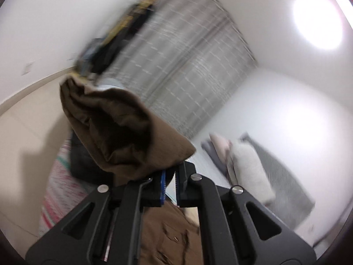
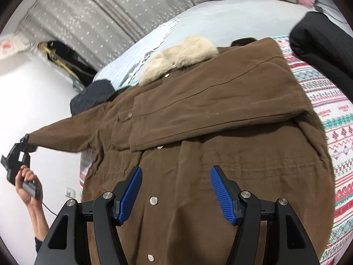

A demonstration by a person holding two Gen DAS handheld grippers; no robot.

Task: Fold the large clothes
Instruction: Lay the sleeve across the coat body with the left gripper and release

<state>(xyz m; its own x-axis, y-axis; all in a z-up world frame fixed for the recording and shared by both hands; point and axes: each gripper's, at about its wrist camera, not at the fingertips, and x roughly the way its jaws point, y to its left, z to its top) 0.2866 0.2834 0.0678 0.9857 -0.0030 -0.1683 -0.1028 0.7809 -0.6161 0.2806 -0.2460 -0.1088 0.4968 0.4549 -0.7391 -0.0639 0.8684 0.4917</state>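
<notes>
- My left gripper (image 2: 28, 142) pinches the sleeve cuff (image 1: 123, 130), holding it out off the bed (image 2: 198, 19) for folding across.
- My right gripper (image 2: 175, 193) hangs spread and empty over the brown coat (image 2: 198, 132), which lies flat on the bed, other sleeve already folded in.

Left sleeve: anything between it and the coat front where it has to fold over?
Nothing visible. The left gripper holds the left sleeve out past the bed's edge; the coat front below it is bare, the right sleeve already folded higher up.

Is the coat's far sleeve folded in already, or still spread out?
Folded in. That sleeve lies flat across the brown coat's chest; the other sleeve is stretched out, pinched in the left gripper.
</notes>
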